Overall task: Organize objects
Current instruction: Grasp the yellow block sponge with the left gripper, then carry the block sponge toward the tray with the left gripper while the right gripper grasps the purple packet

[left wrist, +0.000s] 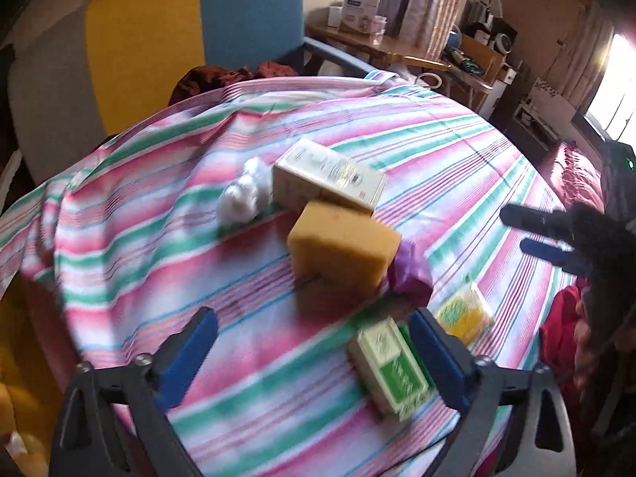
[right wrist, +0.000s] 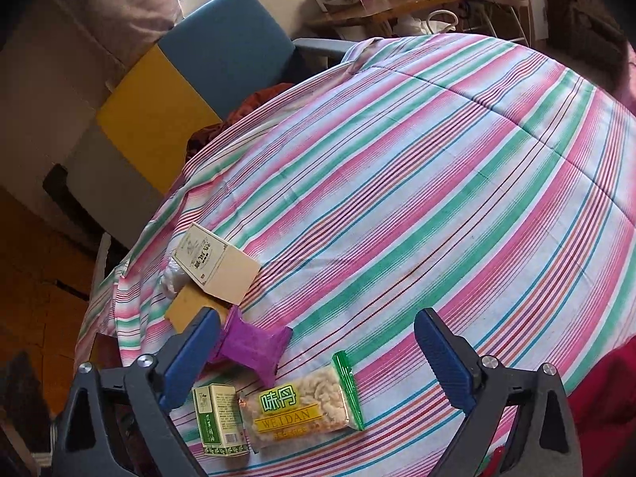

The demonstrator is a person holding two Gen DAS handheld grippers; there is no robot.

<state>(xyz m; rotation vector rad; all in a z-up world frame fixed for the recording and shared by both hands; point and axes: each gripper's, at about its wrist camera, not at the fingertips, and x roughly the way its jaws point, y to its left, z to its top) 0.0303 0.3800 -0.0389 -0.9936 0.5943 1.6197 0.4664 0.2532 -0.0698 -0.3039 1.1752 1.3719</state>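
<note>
Bed covered in a pink, green and white striped sheet [right wrist: 397, 183], with a blue and yellow padded chair [left wrist: 198, 39] behind it and a cluttered wooden desk [left wrist: 381, 49] further back by the window.

The stuff to sort is all bunched toward one side of the sheet. There's a cream box [left wrist: 328, 177] lying flat, with a tan sponge block [left wrist: 342, 256] touching its near edge and a crumpled white wad [left wrist: 242, 196] just beside it on the other side. A purple wrapper [right wrist: 250, 344] sits right next to the sponge. Closer in, a green and white carton [right wrist: 218, 419] lies touching a clear snack pack with a yellow label [right wrist: 304, 407].

Left gripper [left wrist: 314, 357] is hovering over the sheet with its blue-padded jaws spread wide, nothing between them; the green carton lies just inside the right-hand finger. Its view is pretty blurry.

Right gripper [right wrist: 318, 361] is also wide apart and not holding anything, hanging above the snack pack and the carton, with the purple wrapper by its left finger. From the left camera you can see it off to the far right over the sheet edge, near some red fabric [left wrist: 564, 334]
</note>
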